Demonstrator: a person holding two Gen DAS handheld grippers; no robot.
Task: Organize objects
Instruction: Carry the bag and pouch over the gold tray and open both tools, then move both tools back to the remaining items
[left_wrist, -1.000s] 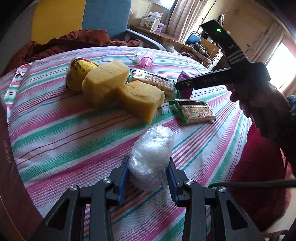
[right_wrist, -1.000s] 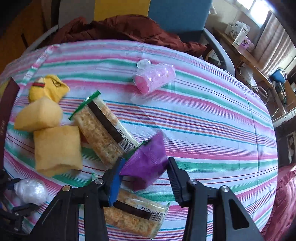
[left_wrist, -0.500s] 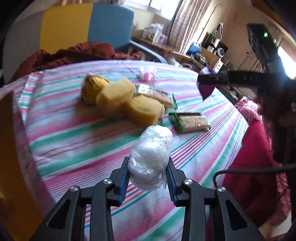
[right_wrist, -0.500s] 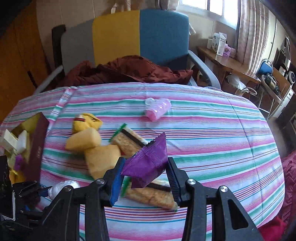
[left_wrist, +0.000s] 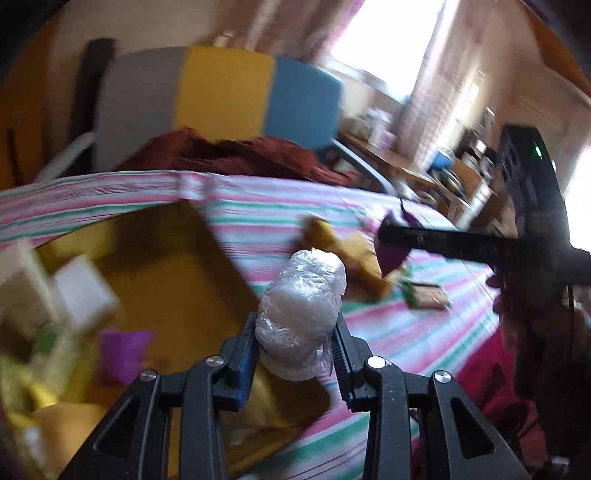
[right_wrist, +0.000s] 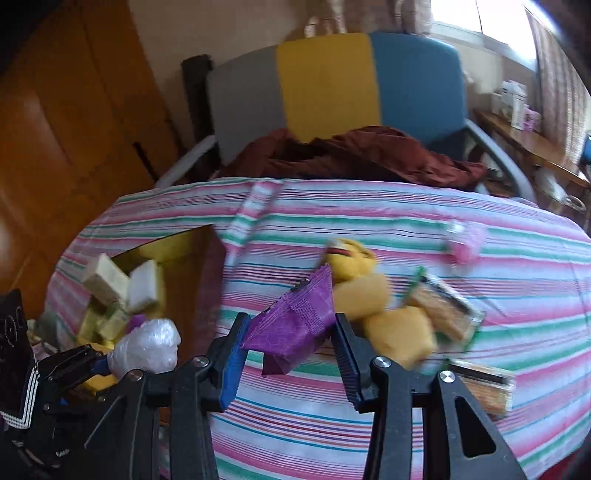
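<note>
The left tongs (left_wrist: 295, 354) are clamped on a clear plastic-wrapped bundle (left_wrist: 303, 314), the right tongs (right_wrist: 288, 354) on a purple packet (right_wrist: 295, 325). Both have lifted off the striped surface (right_wrist: 369, 424) within the last second and swung toward the open yellow box (left_wrist: 166, 266), so both drops look imminent. The box already holds pale blocks (left_wrist: 79, 291) and another purple packet (left_wrist: 123, 352).

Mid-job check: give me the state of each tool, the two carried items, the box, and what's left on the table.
left tool: shut on the plastic-wrapped bundle, lifted near the box
right tool: shut on the purple packet, lifted off the table
box: open, several items inside
yellow sponges: lying on the striped cloth
cracker packs: lying on the cloth, sealed
pink container: lying on the cloth, blurred
</note>
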